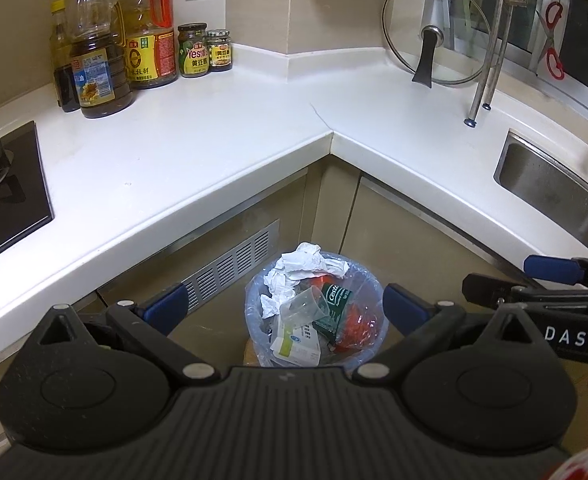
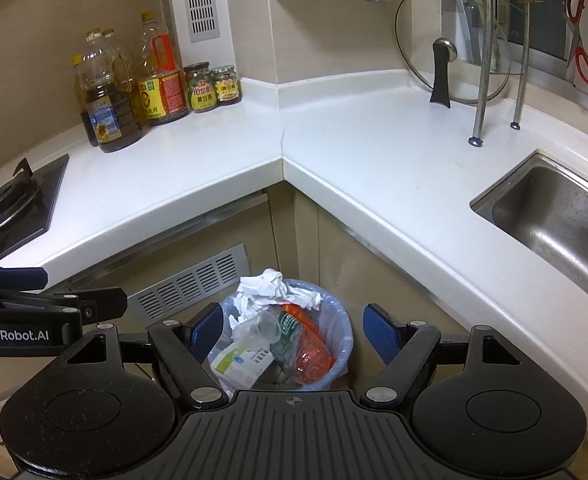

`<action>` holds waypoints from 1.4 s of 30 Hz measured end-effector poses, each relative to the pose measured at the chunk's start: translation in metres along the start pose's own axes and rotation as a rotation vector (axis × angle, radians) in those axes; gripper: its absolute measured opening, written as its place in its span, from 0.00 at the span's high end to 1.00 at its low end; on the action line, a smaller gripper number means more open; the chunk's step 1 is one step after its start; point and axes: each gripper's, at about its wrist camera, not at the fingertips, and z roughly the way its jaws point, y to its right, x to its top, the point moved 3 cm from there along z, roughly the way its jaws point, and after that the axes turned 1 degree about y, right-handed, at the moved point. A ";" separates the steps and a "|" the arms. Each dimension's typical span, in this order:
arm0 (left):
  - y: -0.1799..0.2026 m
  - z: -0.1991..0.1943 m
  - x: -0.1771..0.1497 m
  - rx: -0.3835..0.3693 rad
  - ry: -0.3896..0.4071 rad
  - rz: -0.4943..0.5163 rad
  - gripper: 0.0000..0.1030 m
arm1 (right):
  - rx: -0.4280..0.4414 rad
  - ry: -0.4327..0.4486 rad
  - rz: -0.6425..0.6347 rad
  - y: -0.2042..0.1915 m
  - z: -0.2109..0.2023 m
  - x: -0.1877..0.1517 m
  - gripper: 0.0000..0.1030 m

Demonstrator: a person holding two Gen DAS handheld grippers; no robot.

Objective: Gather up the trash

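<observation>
Left claw (image 1: 284, 307): we held it wide apart, with nothing between its blue fingers, up above the bin.
Right claw (image 2: 292, 330): we held it wide apart too, and it was empty.
Trash bin (image 1: 374, 280): it stood on the floor in the corner under the white tabletop (image 1: 198, 136), lined with a clear bag.
Trash in the bin: we saw crumpled white paper (image 1: 306, 262), a clear plastic cup (image 1: 306, 305), a green packet (image 1: 334, 308), a white box (image 1: 298, 344) and something red (image 1: 356, 326).
Tabletop: oil bottles (image 1: 96, 64) and jars (image 1: 193, 51) stood at the back left; a glass lid (image 1: 436, 32) leaned at the back right.
Sink (image 2: 554, 216): it sat on the right.
Stove (image 2: 10, 204): it sat on the left.
</observation>
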 end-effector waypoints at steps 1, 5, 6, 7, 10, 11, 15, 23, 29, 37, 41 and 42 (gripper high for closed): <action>0.000 0.000 0.000 0.000 -0.001 0.001 0.01 | -0.002 0.001 0.003 -0.001 -0.001 0.000 0.25; 0.000 0.001 0.000 0.003 -0.003 0.006 0.01 | -0.003 0.003 0.006 0.000 -0.001 0.000 0.25; 0.000 0.001 0.000 0.003 -0.004 0.007 0.01 | -0.004 0.004 0.006 0.000 -0.001 0.000 0.25; 0.000 0.000 -0.001 0.004 -0.003 0.009 0.01 | -0.004 0.004 0.007 0.000 -0.001 0.000 0.25; 0.001 0.000 -0.002 0.007 -0.004 0.016 0.01 | -0.006 0.003 0.008 0.001 -0.001 0.001 0.25; 0.001 0.000 -0.002 0.006 -0.006 0.017 0.01 | -0.007 0.003 0.008 0.000 -0.001 0.001 0.25; 0.001 0.001 -0.003 0.003 -0.012 0.021 0.01 | -0.010 0.002 0.010 0.000 0.000 0.001 0.25; 0.001 0.003 -0.002 0.000 -0.016 0.025 0.01 | -0.015 0.003 0.013 0.001 0.001 0.001 0.25; 0.001 0.003 -0.002 0.001 -0.018 0.026 0.01 | -0.015 0.002 0.012 0.001 0.002 0.001 0.25; 0.001 0.005 -0.003 0.003 -0.021 0.024 0.01 | -0.016 0.002 0.013 0.000 0.002 0.001 0.25; 0.001 0.006 -0.003 0.003 -0.022 0.023 0.01 | -0.016 0.001 0.012 0.000 0.002 0.001 0.25; 0.001 0.006 -0.003 0.003 -0.022 0.024 0.01 | -0.017 0.001 0.012 0.000 0.003 0.001 0.25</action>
